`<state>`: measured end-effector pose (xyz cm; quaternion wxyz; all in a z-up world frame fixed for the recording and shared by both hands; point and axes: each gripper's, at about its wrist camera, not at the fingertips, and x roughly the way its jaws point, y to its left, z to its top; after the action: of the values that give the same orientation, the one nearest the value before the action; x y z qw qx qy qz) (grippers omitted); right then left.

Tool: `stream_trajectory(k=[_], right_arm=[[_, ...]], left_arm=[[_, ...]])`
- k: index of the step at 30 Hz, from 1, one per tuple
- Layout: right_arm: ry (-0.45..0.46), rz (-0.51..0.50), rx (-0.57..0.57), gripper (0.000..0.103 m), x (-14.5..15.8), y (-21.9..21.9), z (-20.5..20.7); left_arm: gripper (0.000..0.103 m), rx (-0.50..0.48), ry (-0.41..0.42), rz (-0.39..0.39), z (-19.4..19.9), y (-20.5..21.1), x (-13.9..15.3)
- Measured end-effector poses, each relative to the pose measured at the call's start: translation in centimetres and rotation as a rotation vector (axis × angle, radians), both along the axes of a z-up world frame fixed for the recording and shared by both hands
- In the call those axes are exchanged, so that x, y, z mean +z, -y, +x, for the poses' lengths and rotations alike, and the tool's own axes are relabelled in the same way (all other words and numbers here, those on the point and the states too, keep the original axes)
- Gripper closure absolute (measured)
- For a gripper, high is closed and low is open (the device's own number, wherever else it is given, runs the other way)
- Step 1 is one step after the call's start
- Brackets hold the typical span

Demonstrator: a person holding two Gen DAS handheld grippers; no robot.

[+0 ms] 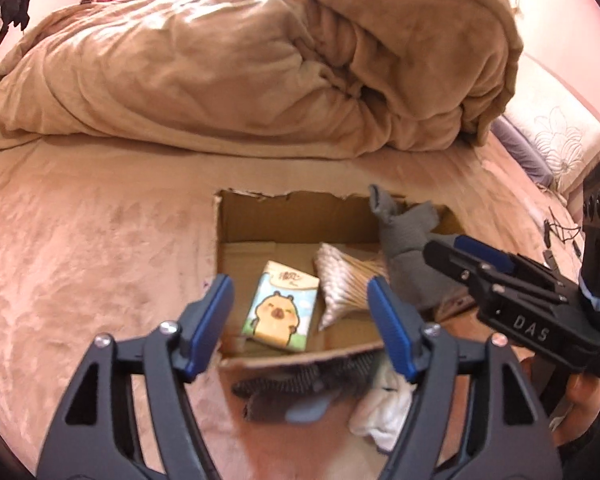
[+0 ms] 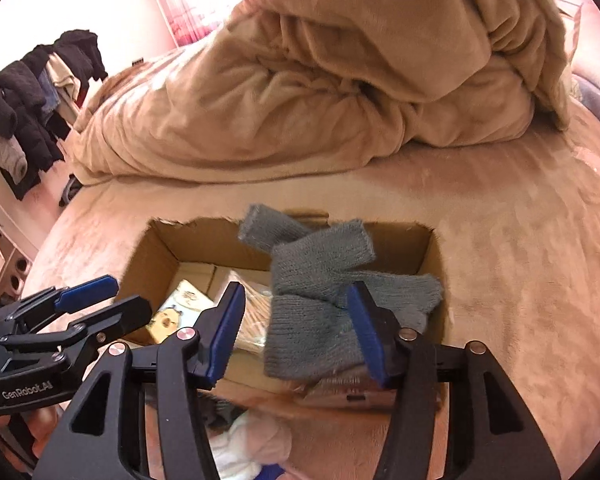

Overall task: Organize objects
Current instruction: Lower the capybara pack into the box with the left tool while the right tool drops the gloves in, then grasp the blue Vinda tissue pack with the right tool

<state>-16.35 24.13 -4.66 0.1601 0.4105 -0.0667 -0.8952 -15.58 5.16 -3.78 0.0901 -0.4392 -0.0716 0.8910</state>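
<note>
An open cardboard box (image 1: pixel 292 216) (image 2: pixel 160 248) sits on the bed. Inside lie a tissue pack with a cartoon capybara (image 1: pixel 280 310) (image 2: pixel 172 316) and a bag of cotton swabs (image 1: pixel 340 280) (image 2: pixel 252 320). A grey knitted glove (image 2: pixel 312 292) (image 1: pixel 404 248) is over the box's right side, between my right gripper's (image 2: pixel 296 324) open fingers, blurred. My left gripper (image 1: pixel 300 320) is open and empty above the box's near edge. A dark speckled sock (image 1: pixel 300 380) and a white sock (image 1: pixel 380 412) (image 2: pixel 252 444) lie in front of the box.
A big heaped tan duvet (image 1: pixel 260 60) (image 2: pixel 340 72) fills the back of the bed. A pillow (image 1: pixel 556 136) lies at the right. Dark clothes (image 2: pixel 32 100) hang on a rack left of the bed. A cable (image 1: pixel 560 232) lies right of the box.
</note>
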Motion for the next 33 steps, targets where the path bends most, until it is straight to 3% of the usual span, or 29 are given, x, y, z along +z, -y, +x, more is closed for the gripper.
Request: stream_trajectory(k=[14, 19, 23, 33], right_arm=[[-0.087, 0.026, -0.039, 0.046, 6.1, 0.0, 7.0], [-0.108, 0.037, -0.05, 0.044, 7.7, -0.1, 9.5], [-0.114, 0.042, -0.051, 0.044, 8.3, -0.1, 11.1], [-0.121, 0.057, -0.062, 0.043, 8.6, -0.2, 14.9]], left_arm=[[0.029, 0.029, -0.093, 0.032, 8.0, 2.3, 5.4], [0.029, 0.031, -0.103, 0.049, 10.5, 2.8, 6.1], [0.022, 0.027, -0.107, 0.049, 12.3, 2.8, 6.4], [0.022, 0.033, -0.122, 0.065, 16.2, 3.4, 6.4]])
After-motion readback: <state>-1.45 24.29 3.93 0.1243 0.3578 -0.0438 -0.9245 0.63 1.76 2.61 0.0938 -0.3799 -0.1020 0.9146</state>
